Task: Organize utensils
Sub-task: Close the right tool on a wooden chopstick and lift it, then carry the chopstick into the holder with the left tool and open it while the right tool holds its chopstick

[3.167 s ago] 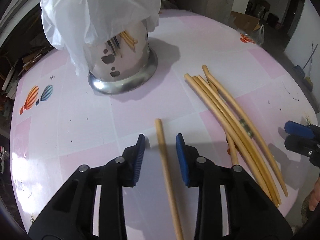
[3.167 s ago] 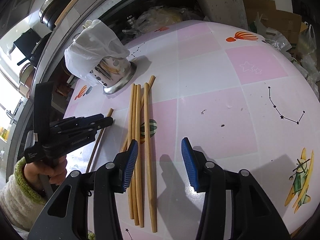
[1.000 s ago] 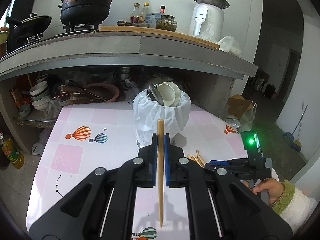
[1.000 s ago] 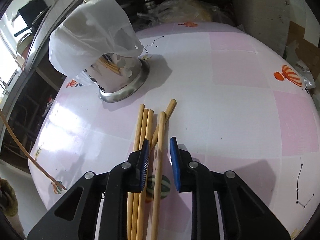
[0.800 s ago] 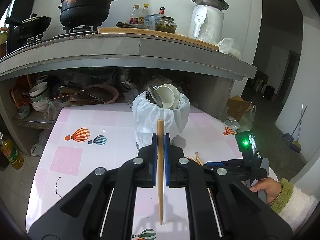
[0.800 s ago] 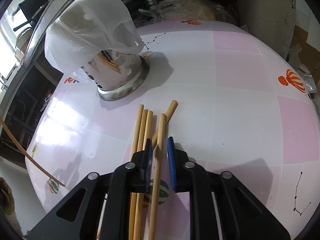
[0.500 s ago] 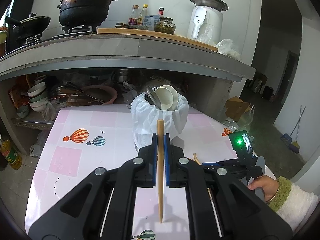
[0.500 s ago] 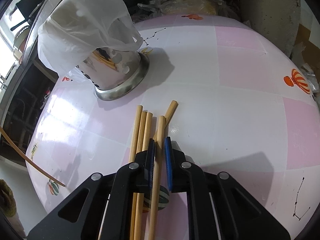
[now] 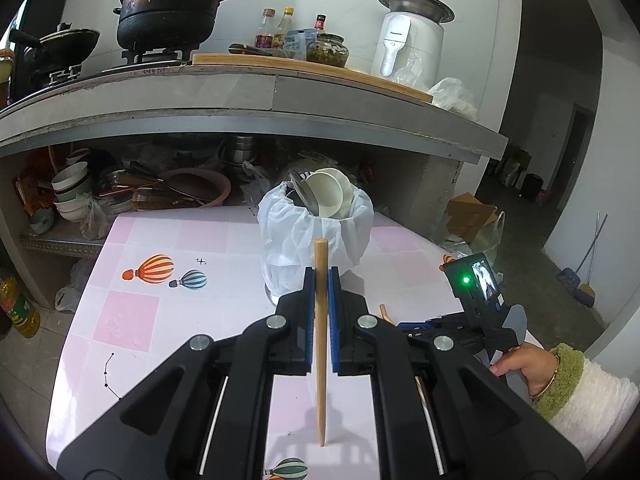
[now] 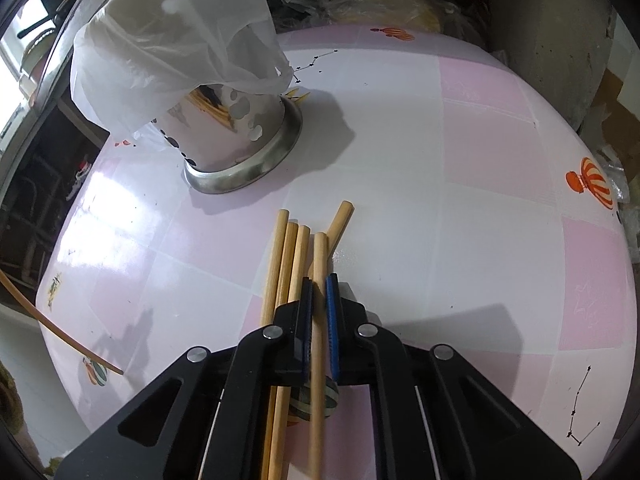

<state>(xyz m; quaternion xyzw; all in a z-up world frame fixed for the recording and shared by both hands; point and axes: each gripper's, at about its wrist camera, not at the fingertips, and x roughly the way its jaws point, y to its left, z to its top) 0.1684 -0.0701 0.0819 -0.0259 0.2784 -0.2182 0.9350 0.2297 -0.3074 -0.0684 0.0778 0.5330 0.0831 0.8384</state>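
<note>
My left gripper [image 9: 320, 280] is shut on a wooden chopstick [image 9: 321, 344] and holds it upright above the pink table [image 9: 132, 316], in front of the steel utensil holder [image 9: 316, 236] draped with a white plastic bag. My right gripper [image 10: 317, 288] is shut on another chopstick [image 10: 319, 264] that lies on the table among several loose chopsticks [image 10: 286, 264]. The holder [image 10: 240, 136] stands left of and beyond them. The left gripper's chopstick [image 10: 60, 334] shows at the left edge of the right wrist view. The right gripper [image 9: 460, 332] shows low right in the left wrist view.
White bowls [image 9: 326, 194] stick out of the holder's top. A concrete counter [image 9: 240, 108] with pots, bottles and an appliance overhangs behind the table. Dishes crowd the shelf [image 9: 72, 236] beneath it. The table edge curves close at left and right.
My left gripper took a chopstick off the table and lifted it upright. My right gripper moved toward the loose chopsticks and closed on one over the last second.
</note>
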